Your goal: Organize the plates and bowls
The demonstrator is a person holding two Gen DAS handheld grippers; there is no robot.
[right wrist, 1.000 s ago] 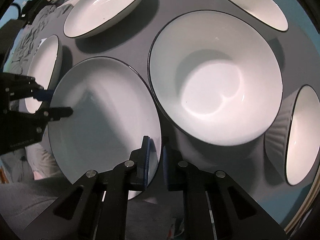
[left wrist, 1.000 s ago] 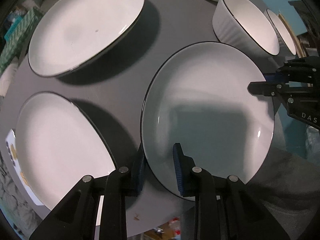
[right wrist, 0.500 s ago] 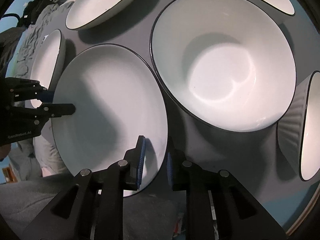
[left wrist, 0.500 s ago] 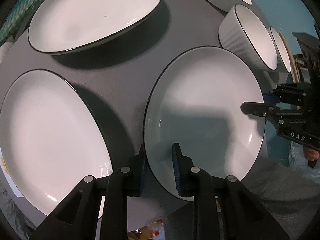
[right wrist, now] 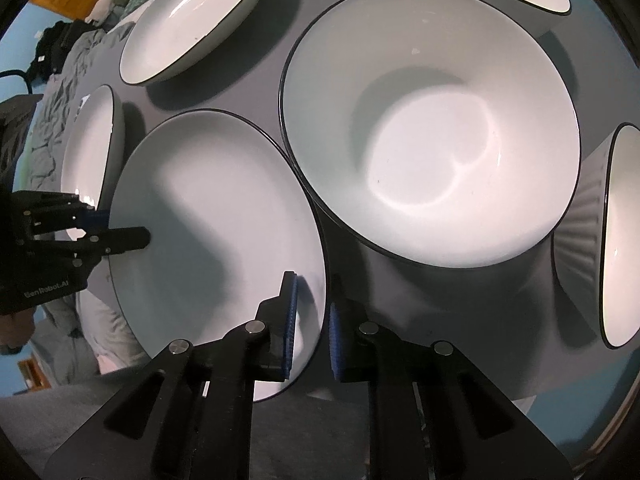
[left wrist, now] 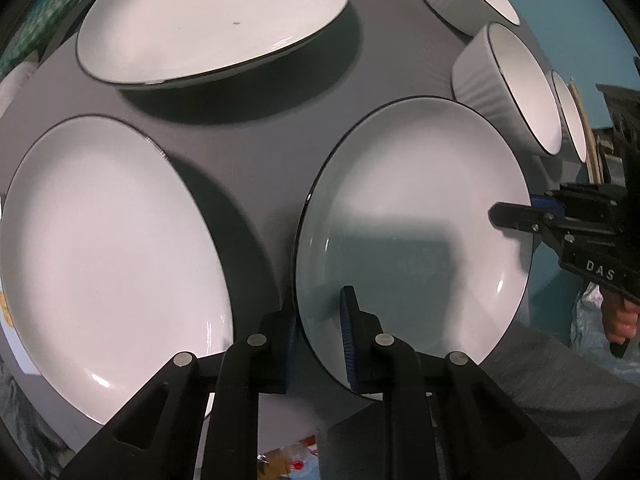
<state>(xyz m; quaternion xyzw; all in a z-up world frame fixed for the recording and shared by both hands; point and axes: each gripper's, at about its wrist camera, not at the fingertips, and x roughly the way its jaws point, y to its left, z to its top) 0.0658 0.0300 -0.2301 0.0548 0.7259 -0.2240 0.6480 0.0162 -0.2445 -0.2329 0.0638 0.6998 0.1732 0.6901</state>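
A white plate with a thin black rim (left wrist: pixel 416 216) hangs between both grippers, partly past the table's near edge. My left gripper (left wrist: pixel 319 304) straddles its left rim, its jaws closing, blue pads on either face of the rim. My right gripper (right wrist: pixel 312 284) pinches the opposite rim of the same plate (right wrist: pixel 216 216), its jaws closing too. Each gripper shows in the other's view: the right gripper (left wrist: pixel 516 216) at the plate's far rim, the left gripper (right wrist: pixel 120 232) at the left. A matching flat plate (left wrist: pixel 108 252) lies on the grey table (left wrist: pixel 248 152) just left of the held one.
A deep oval dish (left wrist: pixel 216 20) sits at the back left. A wide white bowl (right wrist: pixel 432 128) stands close to the right of the held plate. Ribbed bowls (left wrist: pixel 508 80) (right wrist: pixel 600 232) crowd the right side. A person's grey-clad lap lies below the table edge.
In the left wrist view the flat plate on the table has slid rightward and grown larger, so the left gripper and held plate have shifted toward it. The right gripper has barely moved.
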